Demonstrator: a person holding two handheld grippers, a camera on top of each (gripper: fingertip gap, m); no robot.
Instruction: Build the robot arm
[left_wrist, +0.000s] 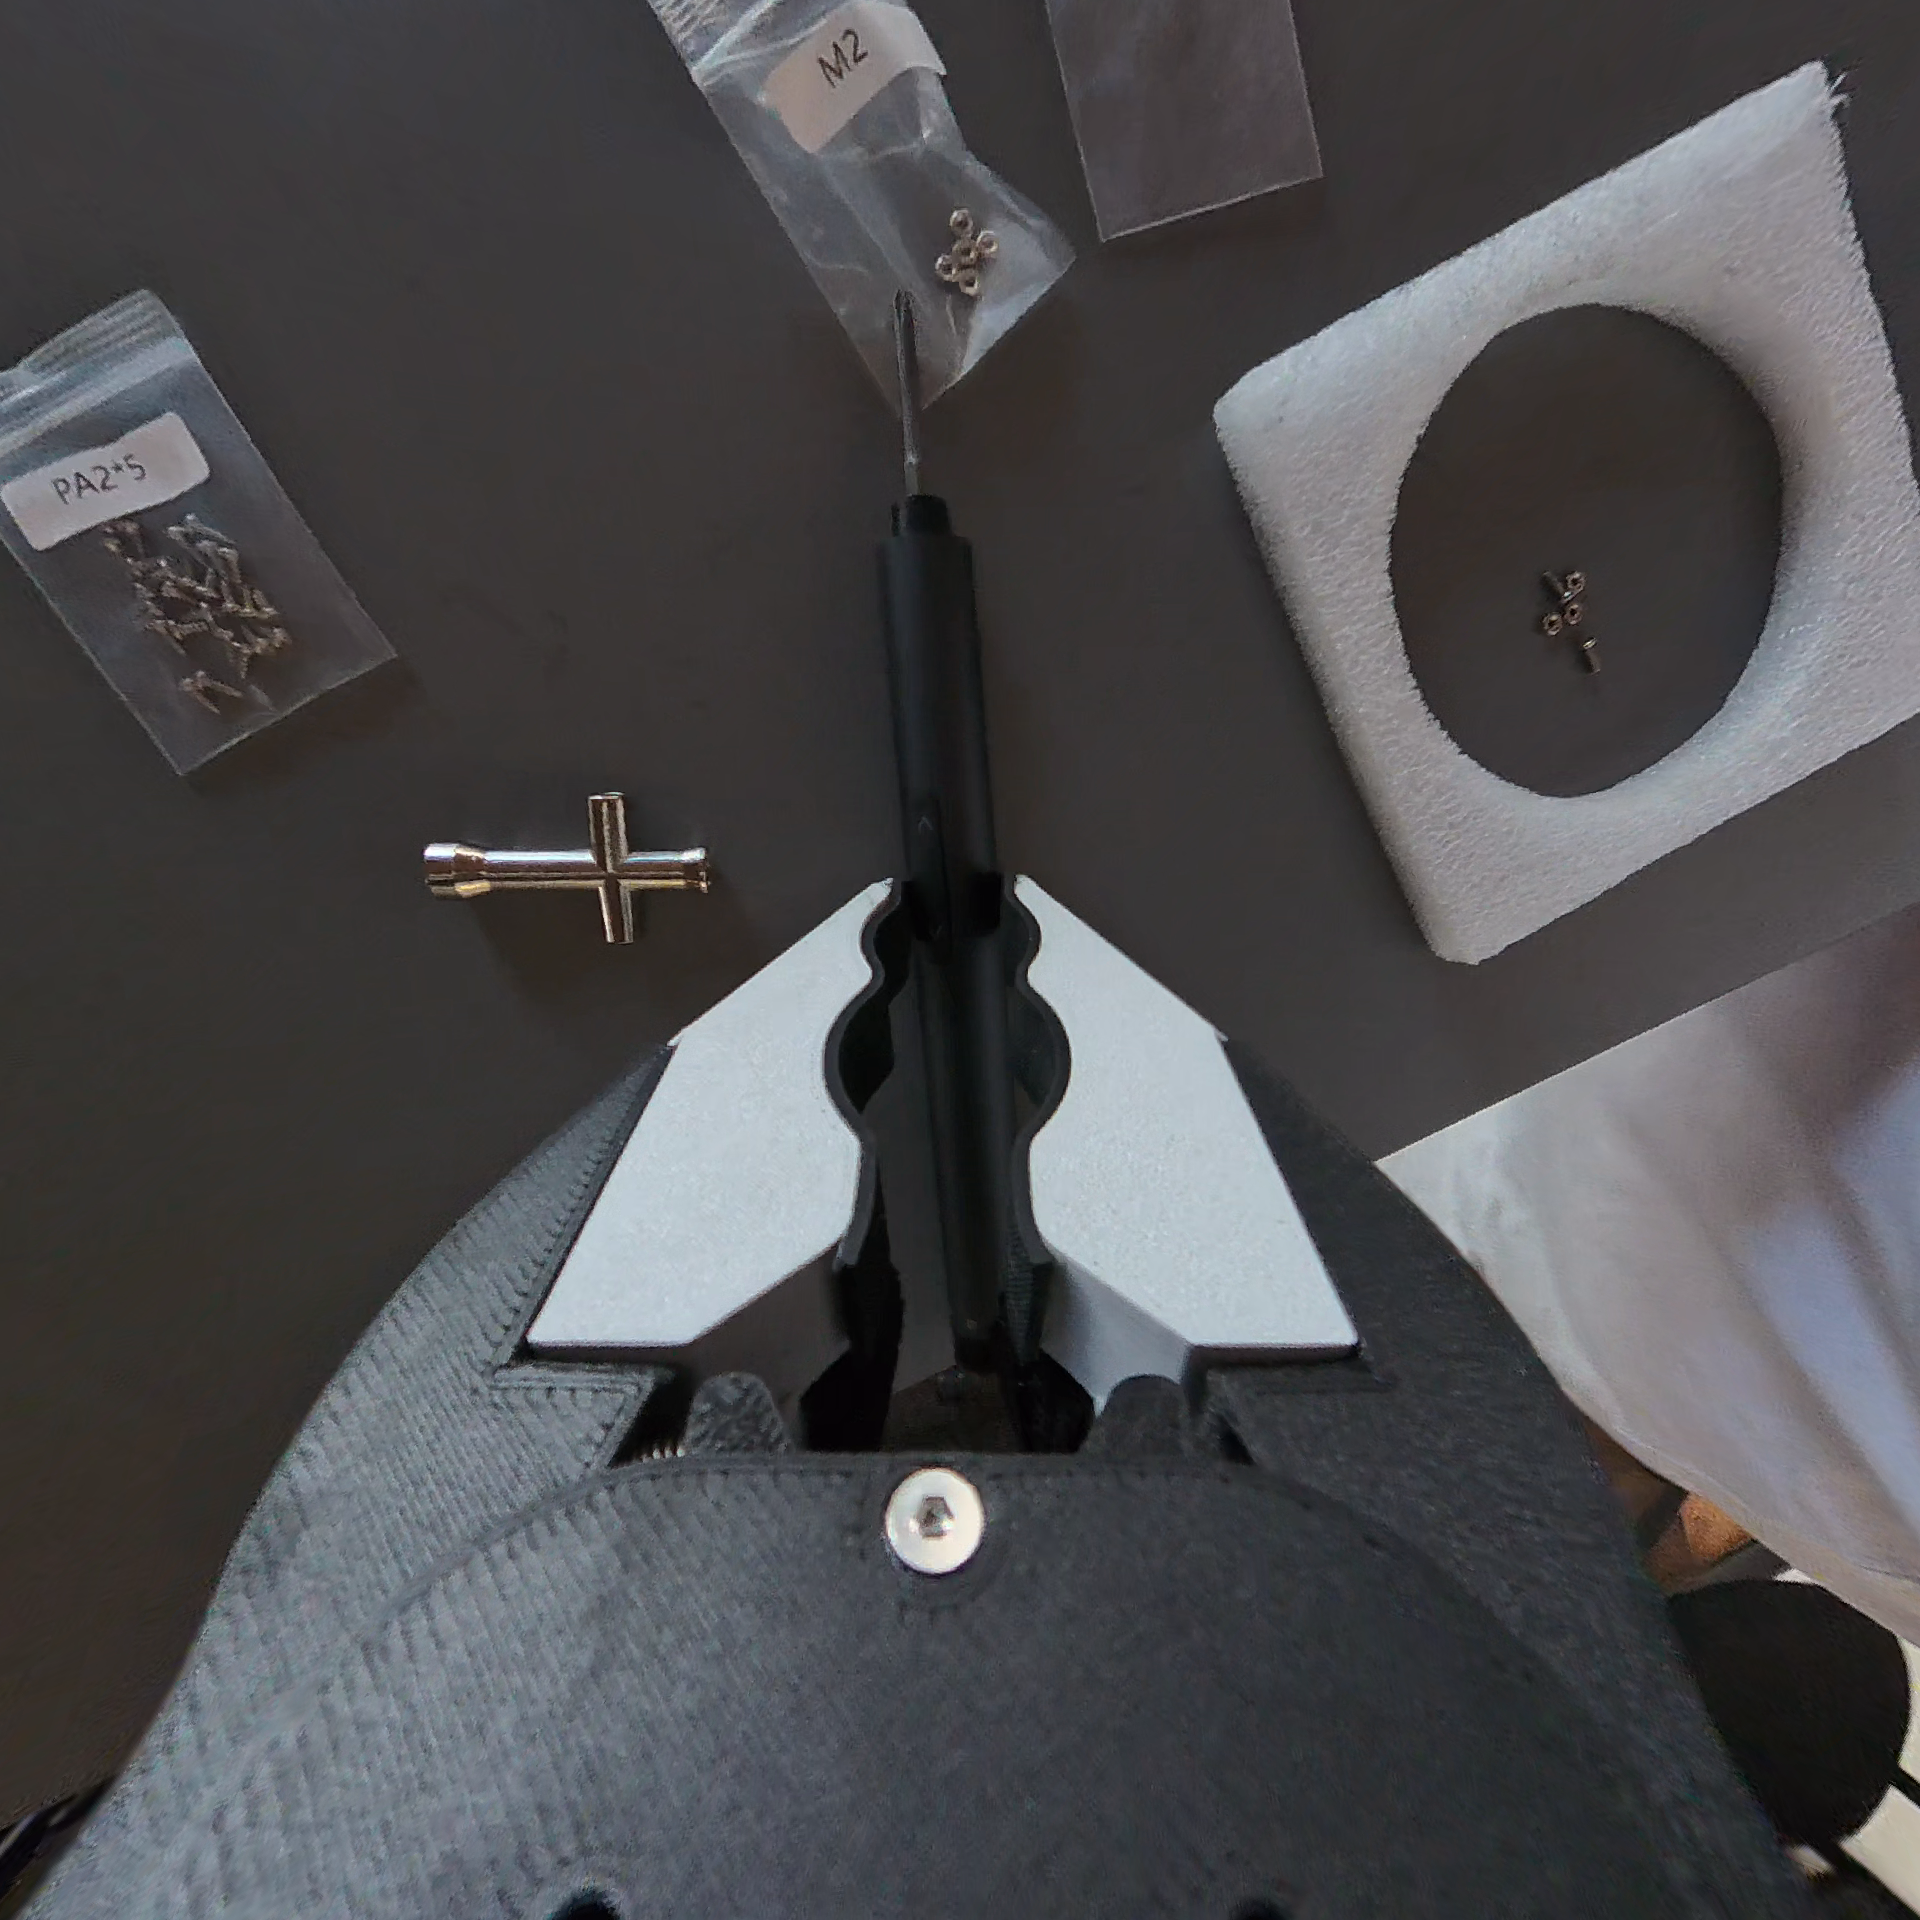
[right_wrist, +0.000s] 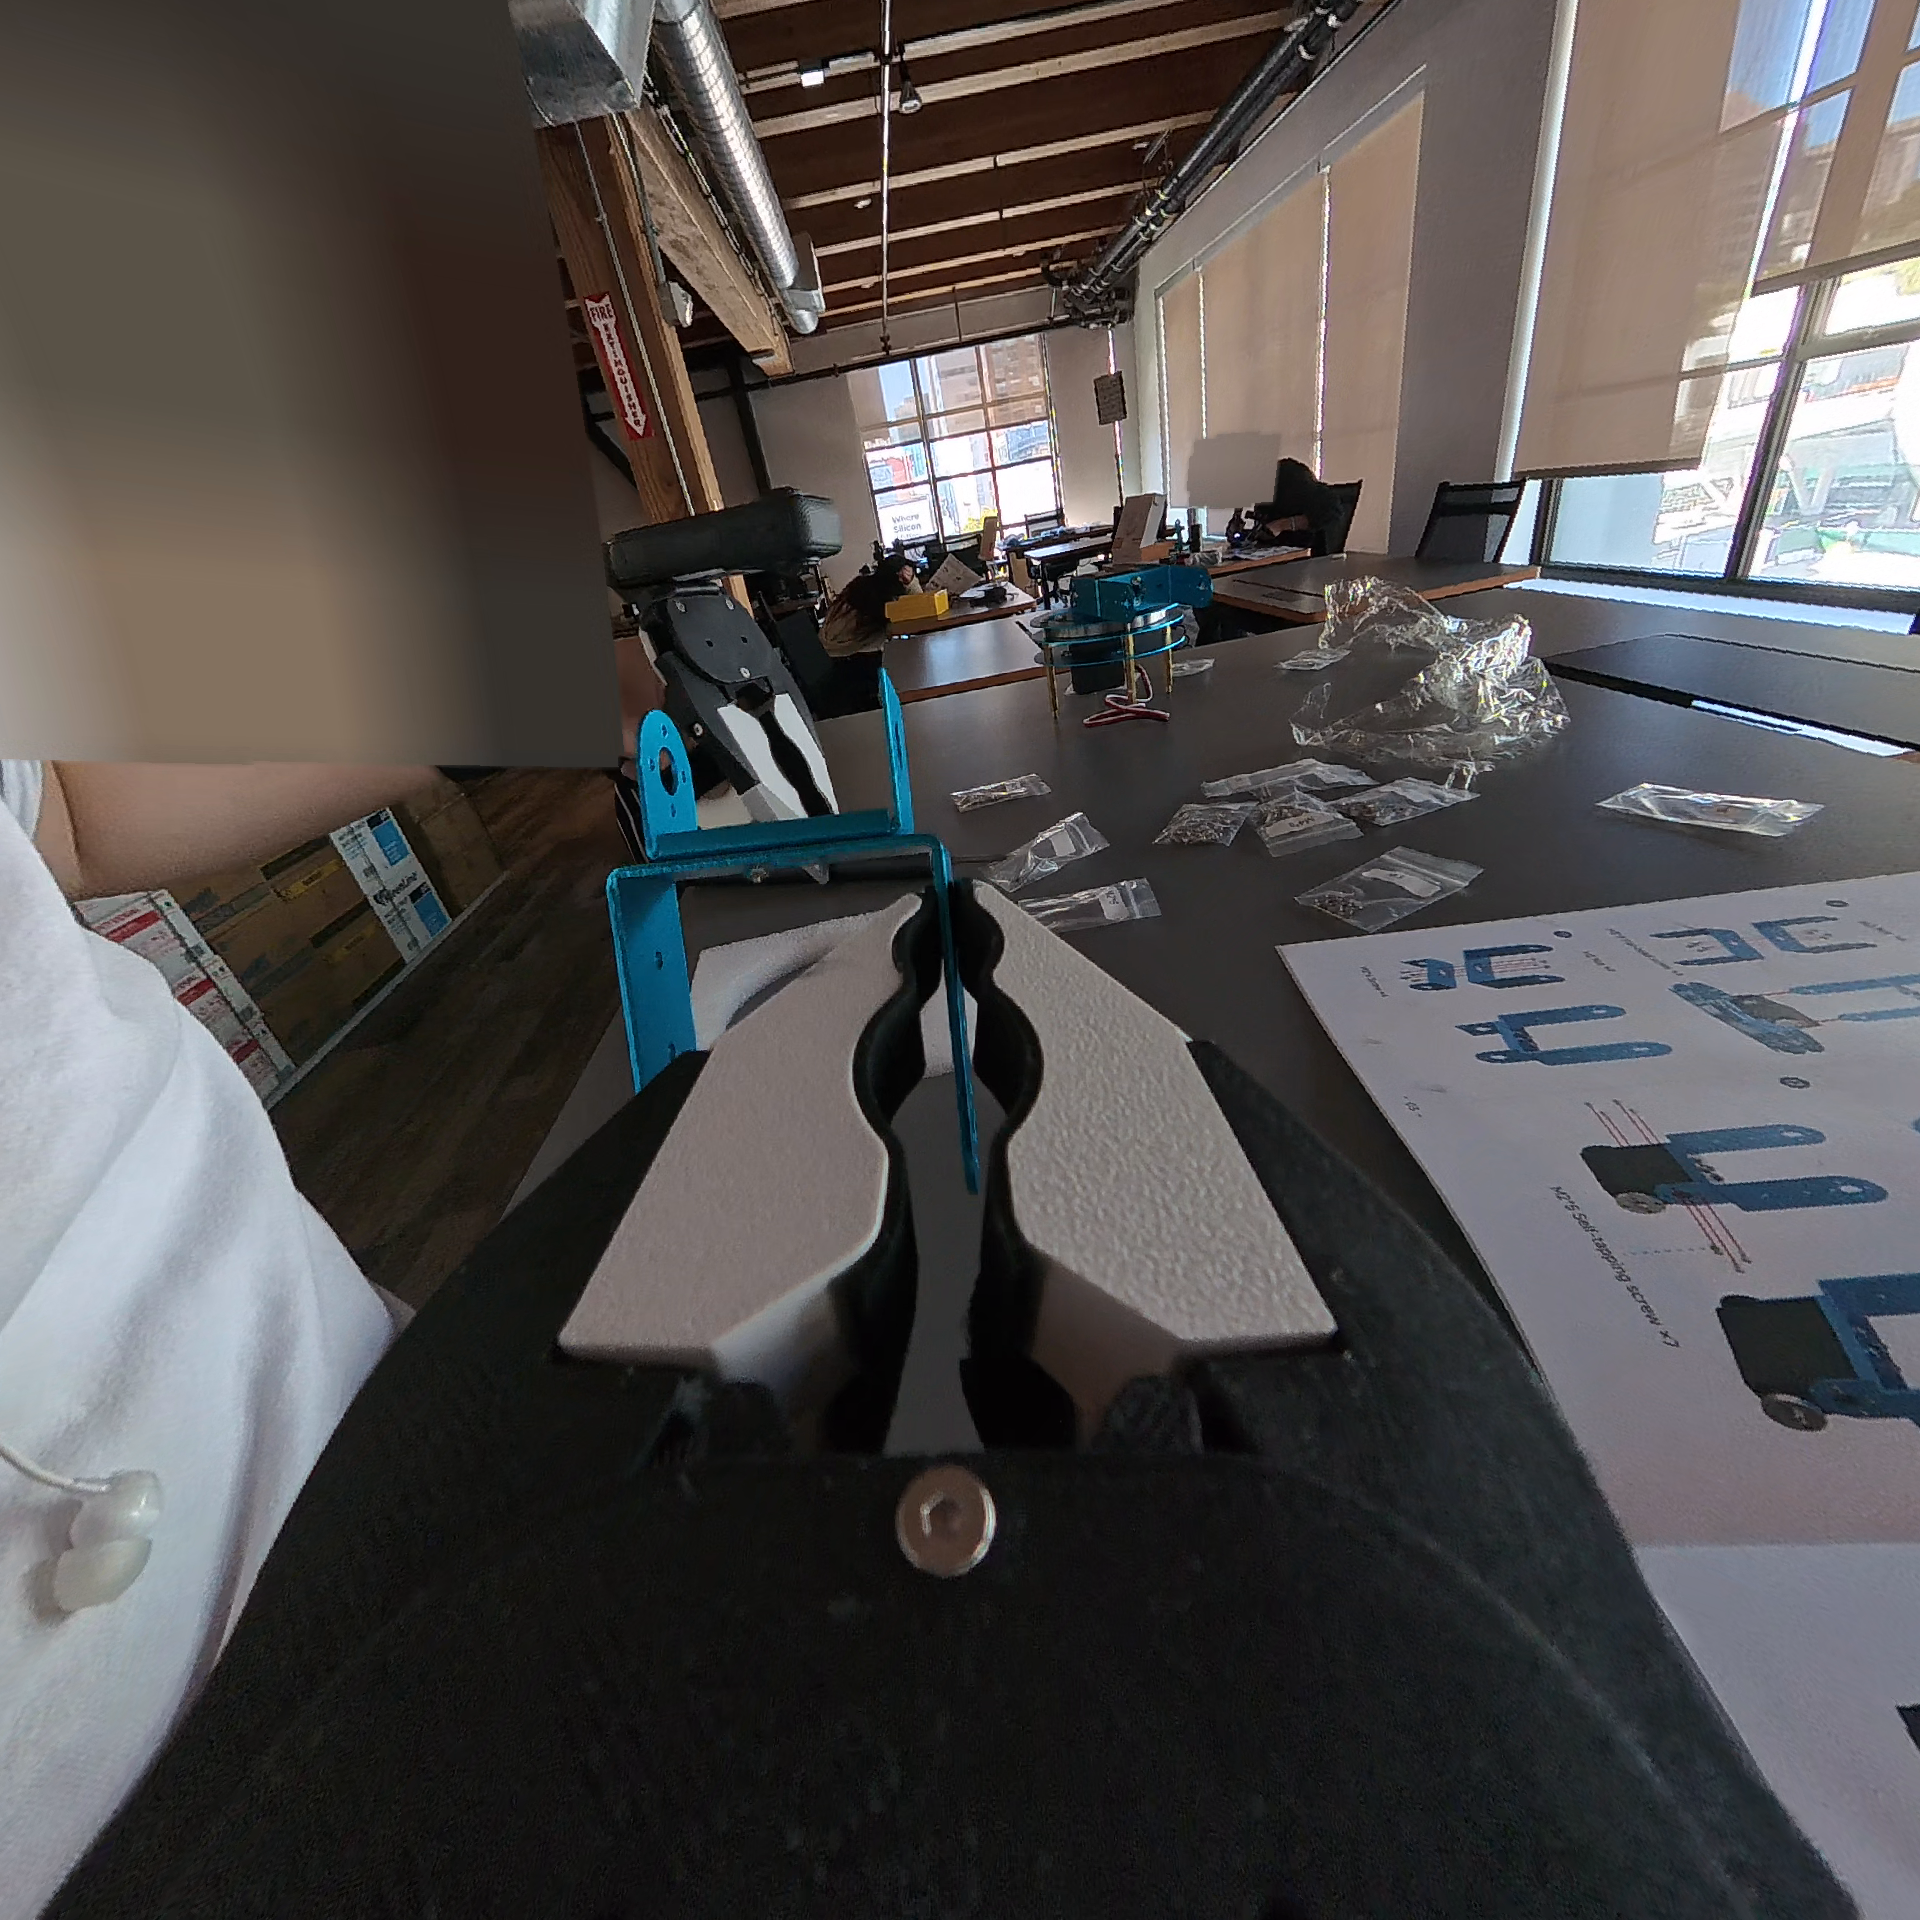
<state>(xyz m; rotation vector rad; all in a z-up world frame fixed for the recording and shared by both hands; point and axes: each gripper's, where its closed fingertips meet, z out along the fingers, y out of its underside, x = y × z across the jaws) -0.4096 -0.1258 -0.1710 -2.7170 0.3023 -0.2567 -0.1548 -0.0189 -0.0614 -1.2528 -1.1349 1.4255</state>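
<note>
My left gripper (left_wrist: 951, 894) is shut on a black screwdriver (left_wrist: 930, 665) and holds it pointing forward above the dark table. Its thin tip (left_wrist: 904, 343) lies over a clear bag of small nuts (left_wrist: 904, 197). A silver cross-shaped socket wrench (left_wrist: 582, 868) lies just left of the fingers. My right gripper (right_wrist: 951, 904) is shut on a blue metal U-bracket (right_wrist: 800, 862), gripping one thin wall edge-on. A second blue bracket (right_wrist: 665, 769) sits on top of it. The left gripper (right_wrist: 769, 748) shows behind the brackets in the right wrist view.
A white foam square (left_wrist: 1299, 436) with a round hole holds a few tiny nuts and screws (left_wrist: 1564, 613). A bag of screws (left_wrist: 187, 582) lies left. A printed instruction sheet (right_wrist: 1662, 1195), several small bags (right_wrist: 1382, 883), crumpled plastic (right_wrist: 1434, 675) and a blue assembly (right_wrist: 1122, 623) are on the table. A person's white sleeve (right_wrist: 135, 1195) is left. About 30 cm separates my left fingertips from my right. From my left tips it is roughly 6 cm to the silver cross-shaped socket wrench (left_wrist: 582, 868); from my right, 35 cm.
</note>
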